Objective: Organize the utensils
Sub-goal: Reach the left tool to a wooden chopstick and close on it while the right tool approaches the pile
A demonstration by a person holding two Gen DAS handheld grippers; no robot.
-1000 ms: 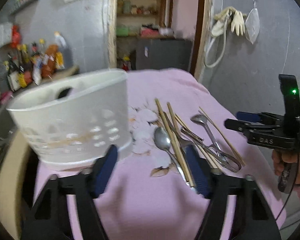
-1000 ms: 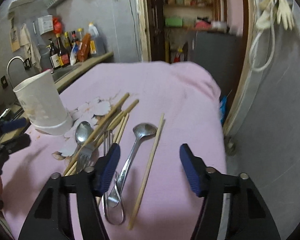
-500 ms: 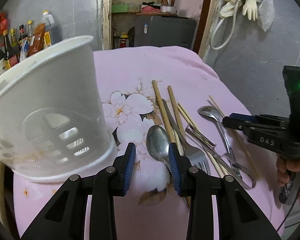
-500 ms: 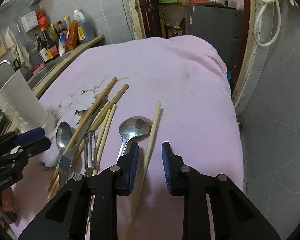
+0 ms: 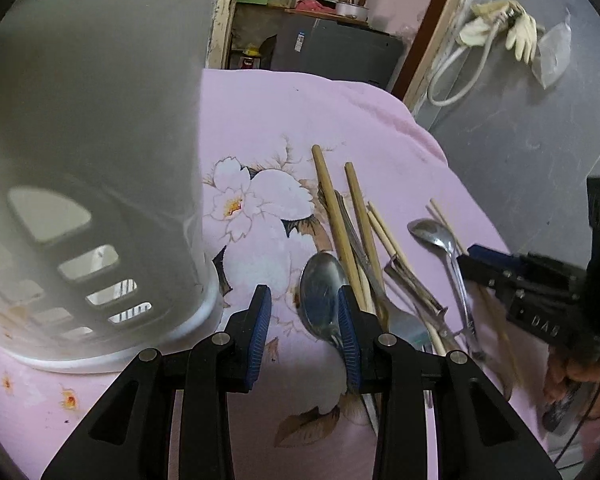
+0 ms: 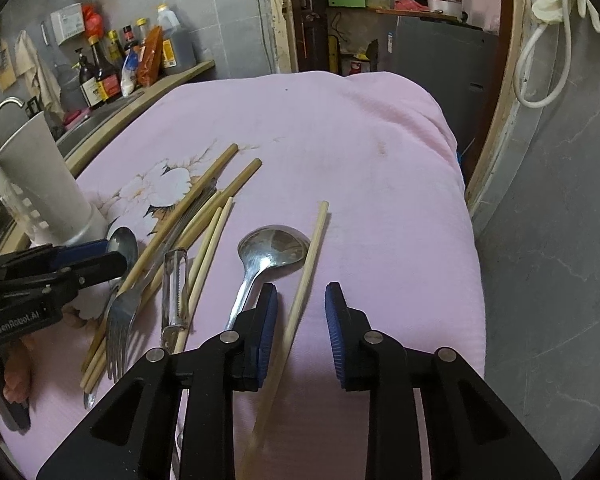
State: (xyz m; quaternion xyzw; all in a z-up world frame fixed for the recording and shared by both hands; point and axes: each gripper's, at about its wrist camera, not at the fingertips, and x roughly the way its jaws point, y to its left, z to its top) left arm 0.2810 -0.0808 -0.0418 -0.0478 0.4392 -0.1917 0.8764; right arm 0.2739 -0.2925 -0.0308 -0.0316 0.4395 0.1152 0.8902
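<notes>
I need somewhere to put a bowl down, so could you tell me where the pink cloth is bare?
Bare: the far stretch of pink floral cloth, and the strip right of the lone pale chopstick. Crowded: from it left to the white slotted plastic holder.

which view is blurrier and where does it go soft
Left wrist view: the white slotted plastic utensil holder looms close and is smeared out of focus, while the steel spoon stays crisp. Right wrist view: mostly sharp; only the near end of the pale wooden chopstick blurs low in frame.
</notes>
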